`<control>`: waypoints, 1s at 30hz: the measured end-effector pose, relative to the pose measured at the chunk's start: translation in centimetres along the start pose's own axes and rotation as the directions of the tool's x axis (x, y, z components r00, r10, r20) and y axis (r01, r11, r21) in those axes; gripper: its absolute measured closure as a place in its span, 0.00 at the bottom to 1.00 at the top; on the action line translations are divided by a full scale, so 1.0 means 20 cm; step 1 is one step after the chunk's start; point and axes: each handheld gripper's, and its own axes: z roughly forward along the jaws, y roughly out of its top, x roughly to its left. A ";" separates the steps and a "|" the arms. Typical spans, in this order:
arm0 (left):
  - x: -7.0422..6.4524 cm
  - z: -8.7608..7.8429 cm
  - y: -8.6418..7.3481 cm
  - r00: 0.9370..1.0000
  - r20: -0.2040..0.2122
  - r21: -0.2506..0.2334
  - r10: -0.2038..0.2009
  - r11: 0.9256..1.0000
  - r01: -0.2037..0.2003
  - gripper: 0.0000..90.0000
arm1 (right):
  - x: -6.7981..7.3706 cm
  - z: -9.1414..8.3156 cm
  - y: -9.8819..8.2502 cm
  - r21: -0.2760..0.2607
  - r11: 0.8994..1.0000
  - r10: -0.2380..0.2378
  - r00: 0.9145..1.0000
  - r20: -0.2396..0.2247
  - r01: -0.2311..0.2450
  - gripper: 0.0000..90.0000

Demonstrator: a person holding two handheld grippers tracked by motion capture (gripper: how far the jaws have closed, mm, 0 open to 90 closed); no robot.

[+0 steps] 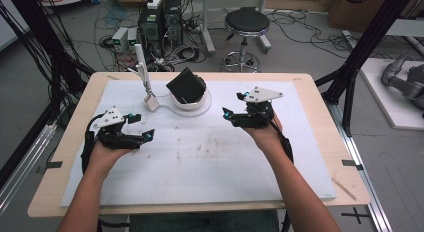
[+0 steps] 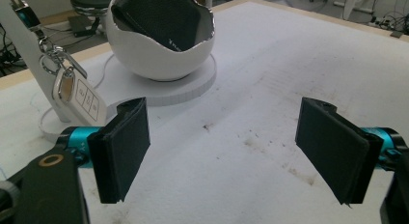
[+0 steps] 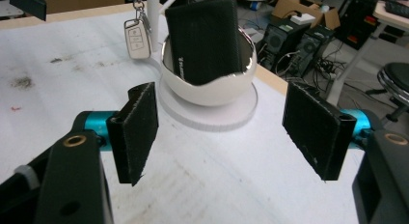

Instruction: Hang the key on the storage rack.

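A white egg-shaped bowl (image 1: 192, 102) stands on a round white base at the back of the mat, with a black wallet (image 1: 186, 84) leaning upright inside it. Left of the bowl, a white car key fob (image 1: 151, 102) hangs from a thin white stand (image 1: 142, 67). My left gripper (image 1: 142, 126) is open over the mat's left side, nothing between its jaws. My right gripper (image 1: 234, 105) is open to the right of the bowl, also empty. In the left gripper view the bowl (image 2: 154, 60) and fob (image 2: 82, 96) lie ahead; in the right gripper view the wallet (image 3: 205, 38) sits just beyond the jaws.
A white mat (image 1: 200, 162) with faint brown stains covers most of the wooden table (image 1: 50, 192). Behind the table stand a black stool (image 1: 246, 24), computer towers (image 1: 160, 22) and loose cables on the floor.
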 end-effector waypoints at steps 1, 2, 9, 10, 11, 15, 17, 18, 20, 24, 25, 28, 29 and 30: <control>0.00 0.01 0.00 1.000 0.000 -0.001 -0.003 1.000 0.003 0.22 | 0.00 -0.02 -0.02 -0.001 1.000 0.004 1.000 0.004 -0.004 0.31; 0.00 0.01 0.00 1.000 0.000 0.001 -0.002 1.000 0.002 0.22 | -0.01 -0.03 -0.03 -0.001 1.000 0.016 1.000 0.007 -0.016 0.30; 0.00 0.01 -0.01 1.000 -0.005 -0.005 -0.006 1.000 0.006 0.22 | -0.05 -0.12 -0.17 -0.006 0.996 0.085 0.996 0.018 -0.085 0.25; -0.01 0.01 -0.01 1.000 -0.005 -0.007 -0.007 1.000 0.007 0.22 | -0.05 -0.13 -0.19 -0.005 0.996 0.092 0.995 0.023 -0.092 0.24; -0.01 0.01 -0.01 1.000 -0.007 -0.002 -0.007 1.000 0.007 0.22 | -0.06 -0.14 -0.21 -0.009 0.994 0.106 0.994 0.024 -0.106 0.24; -0.01 0.02 -0.02 1.000 -0.007 0.000 -0.003 1.000 0.003 0.22 | -0.07 -0.18 -0.29 -0.015 0.992 0.129 0.991 0.026 -0.129 0.23; -0.01 0.02 -0.02 1.000 -0.008 -0.004 -0.002 1.000 0.002 0.22 | -0.07 -0.19 -0.33 -0.012 0.990 0.140 0.990 0.030 -0.139 0.23; -0.01 0.02 -0.02 1.000 -0.009 -0.005 0.004 1.000 -0.004 0.22 | -0.07 -0.20 -0.35 -0.010 0.989 0.145 0.989 0.030 -0.145 0.23; -0.01 0.02 -0.02 1.000 -0.008 -0.012 0.000 1.000 0.000 0.22 | -0.08 -0.21 -0.40 -0.019 0.988 0.156 0.987 0.035 -0.155 0.23; -0.02 0.02 -0.02 1.000 -0.007 -0.006 0.010 1.000 -0.010 0.22 | -0.09 -0.21 -0.45 0.010 0.985 0.169 0.985 0.037 -0.170 0.23; -0.02 0.02 -0.02 1.000 -0.003 -0.007 0.012 1.000 -0.012 0.22 | -0.08 -0.22 -0.45 0.008 0.984 0.178 0.983 0.041 -0.178 0.23; -0.03 0.02 -0.02 1.000 0.003 -0.005 0.018 1.000 -0.018 0.22 | -0.08 -0.23 -0.46 -0.009 0.983 0.184 0.981 0.058 -0.184 0.23; -0.03 0.02 -0.02 1.000 0.007 -0.008 0.019 1.000 -0.019 0.22 | -0.08 -0.24 -0.46 -0.012 0.982 0.188 0.980 0.058 -0.188 0.23; -0.04 0.02 -0.02 1.000 0.006 -0.009 0.020 1.000 -0.020 0.22 | -0.08 -0.24 -0.46 -0.013 0.982 0.188 0.980 0.061 -0.187 0.23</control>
